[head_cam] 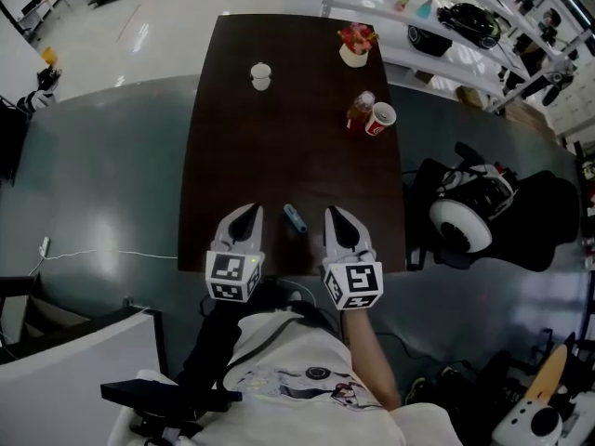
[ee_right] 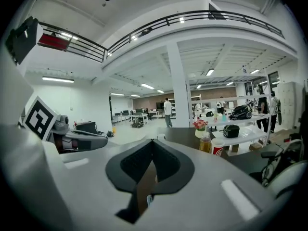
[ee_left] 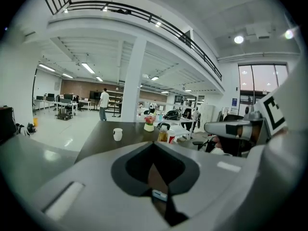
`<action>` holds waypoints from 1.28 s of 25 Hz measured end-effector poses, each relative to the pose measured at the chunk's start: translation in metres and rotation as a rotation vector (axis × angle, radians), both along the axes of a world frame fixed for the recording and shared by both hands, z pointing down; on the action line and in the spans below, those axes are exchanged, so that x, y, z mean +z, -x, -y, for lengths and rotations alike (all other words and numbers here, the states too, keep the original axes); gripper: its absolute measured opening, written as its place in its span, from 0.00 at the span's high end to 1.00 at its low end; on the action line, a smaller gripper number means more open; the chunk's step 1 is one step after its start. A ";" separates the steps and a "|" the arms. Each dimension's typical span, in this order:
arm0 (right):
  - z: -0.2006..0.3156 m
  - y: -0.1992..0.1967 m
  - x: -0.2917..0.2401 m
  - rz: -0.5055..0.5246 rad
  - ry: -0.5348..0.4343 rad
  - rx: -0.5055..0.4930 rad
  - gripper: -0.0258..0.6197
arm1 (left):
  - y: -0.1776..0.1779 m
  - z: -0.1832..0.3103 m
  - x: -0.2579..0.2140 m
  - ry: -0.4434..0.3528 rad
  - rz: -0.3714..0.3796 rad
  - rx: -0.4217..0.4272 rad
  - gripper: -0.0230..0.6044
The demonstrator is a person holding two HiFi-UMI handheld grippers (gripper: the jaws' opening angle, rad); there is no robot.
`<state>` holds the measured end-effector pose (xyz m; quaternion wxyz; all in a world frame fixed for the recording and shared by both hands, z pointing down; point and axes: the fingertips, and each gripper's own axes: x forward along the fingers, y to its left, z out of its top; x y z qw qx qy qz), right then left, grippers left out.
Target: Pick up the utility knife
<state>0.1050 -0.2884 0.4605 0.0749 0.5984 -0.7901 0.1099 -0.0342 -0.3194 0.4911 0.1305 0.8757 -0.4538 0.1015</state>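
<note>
This is a large open-plan industrial workspace, part office and part lab. A railed mezzanine gallery (ee_right: 192, 18) runs overhead, carried by a tall white column (ee_left: 132, 81), with strip lights (ee_left: 87, 68) across the ceiling. Rows of desks with monitors (ee_left: 57, 102) line the far wall, where a person (ee_left: 104, 104) stands. White shelving racks (head_cam: 437, 26) hold equipment, and a dark table (head_cam: 288, 137) stands on a polished grey floor (head_cam: 112, 156), with a cable (head_cam: 102, 252) trailing across it.
</note>
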 end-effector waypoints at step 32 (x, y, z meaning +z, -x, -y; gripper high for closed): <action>0.007 0.031 0.281 -0.070 0.762 -0.247 0.84 | 0.019 -0.032 0.207 0.599 0.141 -0.016 0.96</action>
